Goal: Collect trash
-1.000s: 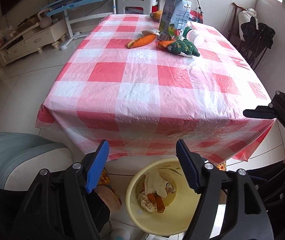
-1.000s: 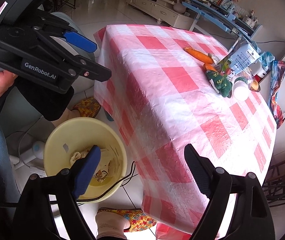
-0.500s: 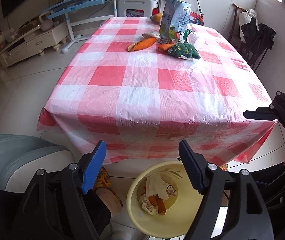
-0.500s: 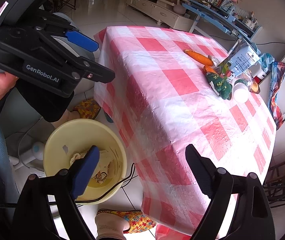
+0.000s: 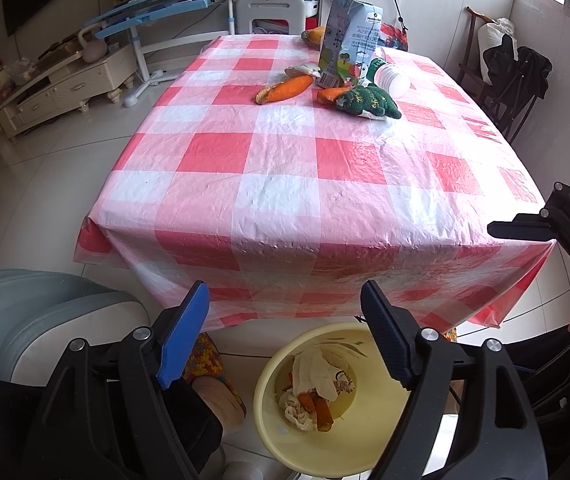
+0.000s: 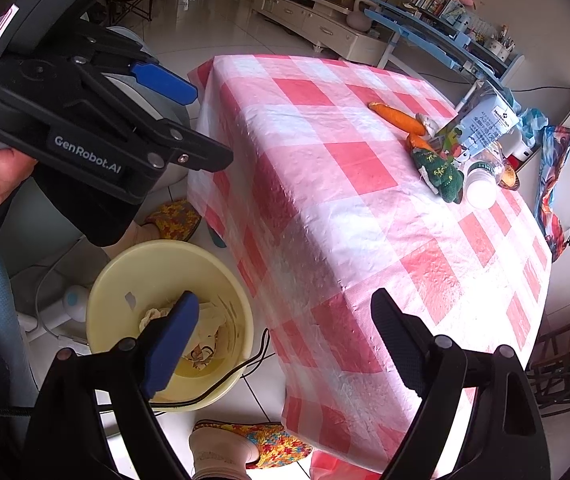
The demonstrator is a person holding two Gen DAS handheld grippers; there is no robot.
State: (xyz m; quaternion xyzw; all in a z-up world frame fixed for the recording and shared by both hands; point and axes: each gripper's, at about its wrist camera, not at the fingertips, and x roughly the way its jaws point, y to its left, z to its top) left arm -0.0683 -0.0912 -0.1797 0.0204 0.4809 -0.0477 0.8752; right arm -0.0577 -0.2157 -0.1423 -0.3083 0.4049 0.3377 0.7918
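Fingers of the left gripper (image 5: pixel 285 332) spread wide, jaws just now opening further, nothing between the pads. Directly below and slightly ahead of the gap, a yellow bin (image 5: pixel 269 408) on the floor, holding crumpled white paper (image 5: pixel 317 368) and orange scraps (image 5: pixel 317 404). Beyond the fingertips, the draped edge of a red-and-white checked tablecloth (image 5: pixel 285 184).

Fingers of the right gripper (image 6: pixel 281 340) likewise held wide apart, gripping nothing. Bin partly behind the left, blue-padded finger (image 6: pixel 173 340); tablecloth corner between the two fingers.

Far ahead of both pairs of fingers, well apart from them, at the far end of the table: an orange carrot-shaped piece (image 5: pixel 285 89), a green stuffed thing (image 5: pixel 369 102) with a second orange piece (image 5: pixel 331 94) touching it, a milk carton (image 5: pixel 349 40) standing upright, and a clear bottle (image 5: pixel 391 76) lying on its side just beside the carton.
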